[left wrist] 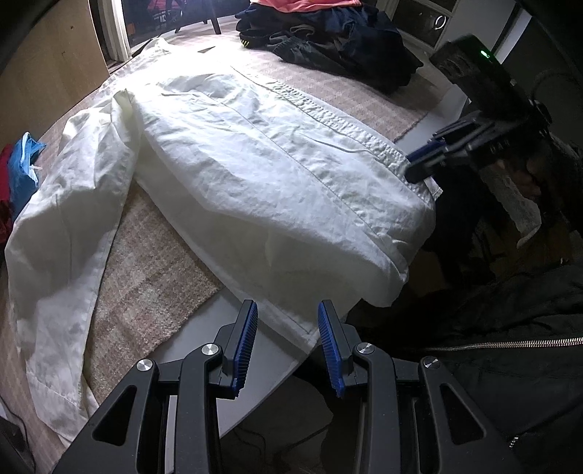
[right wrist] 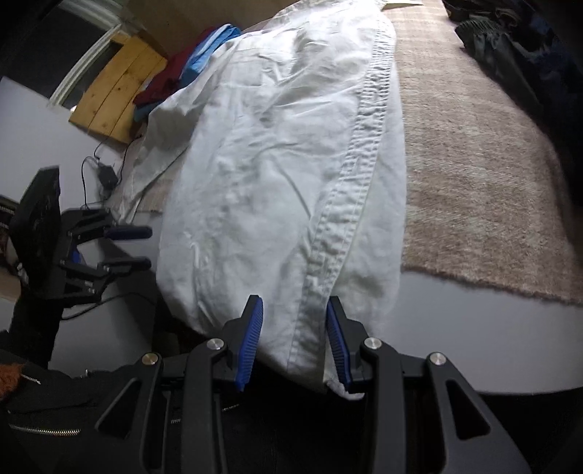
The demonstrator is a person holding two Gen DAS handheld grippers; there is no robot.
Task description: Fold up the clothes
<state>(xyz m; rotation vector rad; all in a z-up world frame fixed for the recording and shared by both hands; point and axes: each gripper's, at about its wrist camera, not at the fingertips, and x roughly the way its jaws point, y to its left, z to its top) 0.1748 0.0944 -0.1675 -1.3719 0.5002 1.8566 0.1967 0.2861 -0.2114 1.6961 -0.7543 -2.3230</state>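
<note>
White garment (right wrist: 277, 175) between right hand-held gripper (right wrist: 294, 328) pads, seemingly.

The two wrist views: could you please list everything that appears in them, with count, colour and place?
white garment: one, white, spread over the rug, near end hanging off the table edge
rug: one, beige, beneath the garment
table: one, grey
dark clothes: one pile, navy and black, far end
blue and red clothes: few, beside the garment
wooden board: one, yellow, on the floor
left gripper: black with blue pads, open at the hem
right gripper: same, open, hem between its pads
black jacket: zipped, the person's
</note>
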